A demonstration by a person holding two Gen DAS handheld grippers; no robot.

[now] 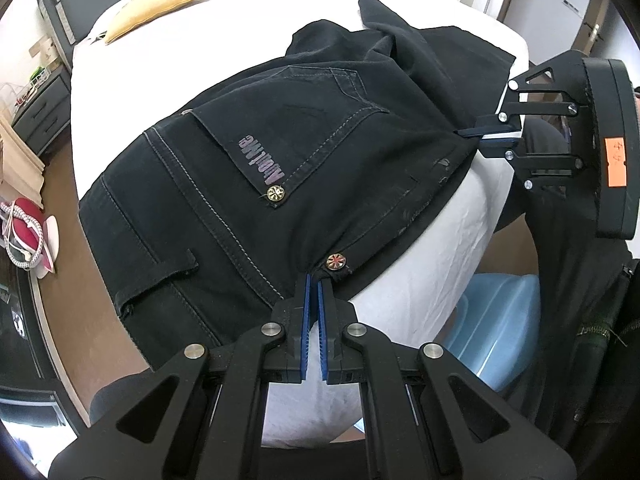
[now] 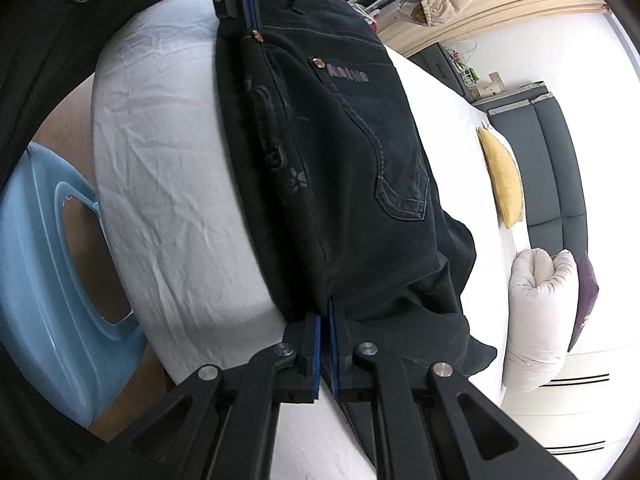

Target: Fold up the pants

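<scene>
Black jeans (image 1: 280, 152) lie on the white bed (image 1: 248, 32), back pocket with a grey logo facing up, legs bunched toward the far side. My left gripper (image 1: 314, 280) is shut on the jeans' near edge beside a metal button (image 1: 335, 261). My right gripper (image 1: 472, 133) shows at the right of the left wrist view, shut on the same edge further along. In the right wrist view my right gripper (image 2: 325, 312) pinches the jeans (image 2: 340, 152), and the left gripper (image 2: 250, 20) holds the edge at the top.
A yellow cushion (image 1: 156, 6) and a folded beige duvet (image 2: 540, 312) lie on the far part of the bed. A light blue plastic tub (image 2: 44, 272) stands on the floor by the bed's near edge. A dark headboard (image 2: 560, 152) and a nightstand (image 1: 40, 108) are beyond.
</scene>
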